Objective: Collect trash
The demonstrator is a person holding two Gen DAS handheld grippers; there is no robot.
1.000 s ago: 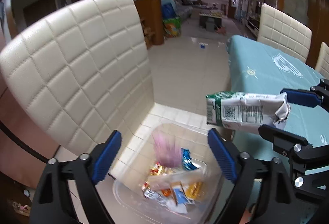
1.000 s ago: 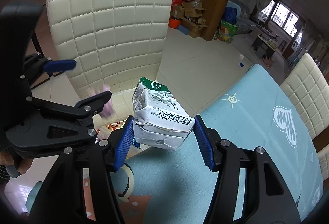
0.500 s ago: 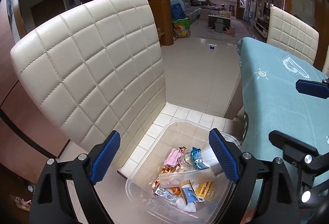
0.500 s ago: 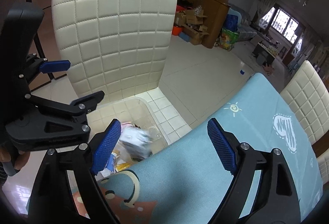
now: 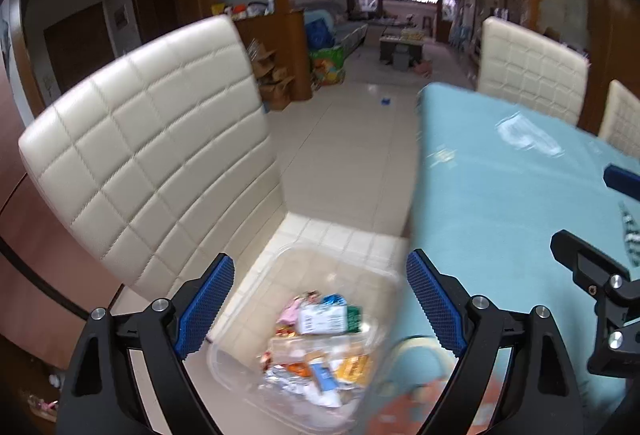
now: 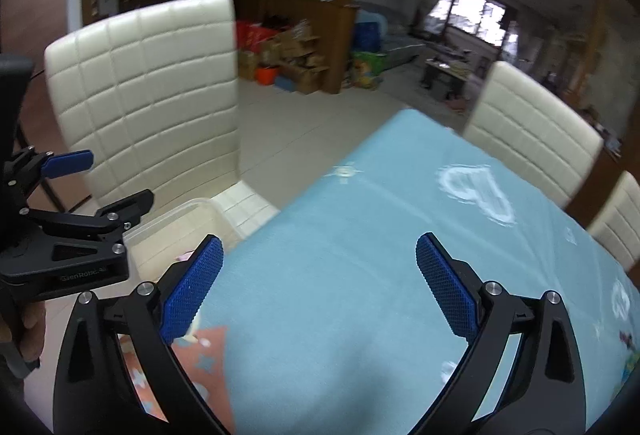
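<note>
A clear plastic bin (image 5: 256,295) stands on the seat of a cream chair and holds several wrappers and a white milk carton (image 5: 322,319). My left gripper (image 5: 320,311) is open and empty above the bin. My right gripper (image 6: 320,291) is open and empty over the blue tablecloth (image 6: 360,235), to the right of the bin (image 6: 188,219). The left gripper also shows in the right wrist view (image 6: 80,187), and the right gripper in the left wrist view (image 5: 600,227).
The cream quilted chair (image 5: 140,155) backs the bin. The table (image 5: 500,195) lies to the right, with more cream chairs (image 5: 528,75) at its far side. Tiled floor (image 5: 344,155) runs toward a cluttered living room.
The right gripper opened and the milk carton dropped into the bin. Then the right gripper swung right over the table. The left gripper stayed open and rose a little.
</note>
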